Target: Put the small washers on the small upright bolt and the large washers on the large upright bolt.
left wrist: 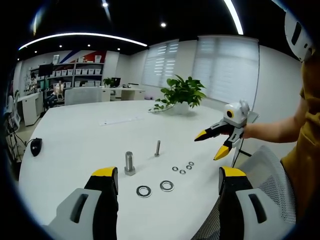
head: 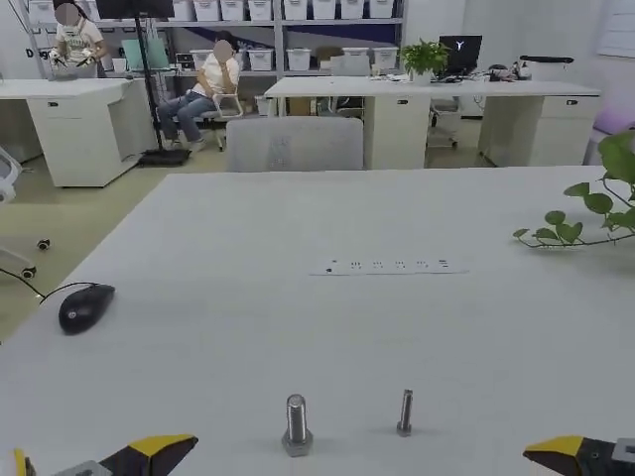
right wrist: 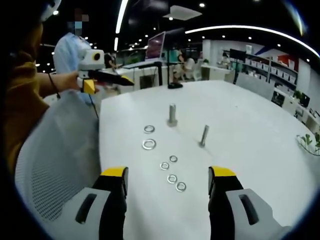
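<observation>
The left gripper [left wrist: 168, 172] gapes open, holding nothing. So does the right gripper [right wrist: 167, 172], with the small washers [right wrist: 172, 178] just ahead between its fingers [right wrist: 114, 176]. They bunch close, so one pinch might push some away.

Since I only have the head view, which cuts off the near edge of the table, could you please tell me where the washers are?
Observer: Two large washers lie flat on the table, on the person's side of the large bolt.
Operator: And the small ones?
Observer: Four small washers lie in a loose cluster on the person's side of the small bolt.
Operator: Is either tool holding anything?
Observer: No, the left tool and the right tool are both open and empty.
</observation>
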Demonstrator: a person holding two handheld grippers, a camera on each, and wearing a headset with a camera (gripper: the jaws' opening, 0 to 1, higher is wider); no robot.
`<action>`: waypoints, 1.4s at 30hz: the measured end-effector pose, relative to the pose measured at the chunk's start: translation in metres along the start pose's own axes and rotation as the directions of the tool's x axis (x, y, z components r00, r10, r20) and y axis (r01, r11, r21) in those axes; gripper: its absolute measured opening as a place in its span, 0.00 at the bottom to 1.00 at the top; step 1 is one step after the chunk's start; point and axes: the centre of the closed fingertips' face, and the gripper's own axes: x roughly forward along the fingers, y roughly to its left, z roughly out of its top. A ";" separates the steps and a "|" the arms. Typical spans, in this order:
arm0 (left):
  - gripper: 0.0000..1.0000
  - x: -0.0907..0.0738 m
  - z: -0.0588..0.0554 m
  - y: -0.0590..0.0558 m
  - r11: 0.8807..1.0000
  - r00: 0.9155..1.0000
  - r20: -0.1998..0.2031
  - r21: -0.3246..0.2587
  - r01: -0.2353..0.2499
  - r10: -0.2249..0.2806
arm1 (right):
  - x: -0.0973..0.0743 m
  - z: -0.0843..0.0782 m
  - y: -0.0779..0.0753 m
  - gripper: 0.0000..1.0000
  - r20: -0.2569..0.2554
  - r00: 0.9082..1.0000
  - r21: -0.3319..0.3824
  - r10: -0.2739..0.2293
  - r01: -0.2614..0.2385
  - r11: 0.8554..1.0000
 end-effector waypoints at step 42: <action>0.82 -0.001 -0.004 -0.003 0.999 1.000 0.016 -0.037 -0.018 0.019 | 0.021 -0.030 -0.014 0.60 -0.396 0.901 -0.255 0.179 -0.295 0.921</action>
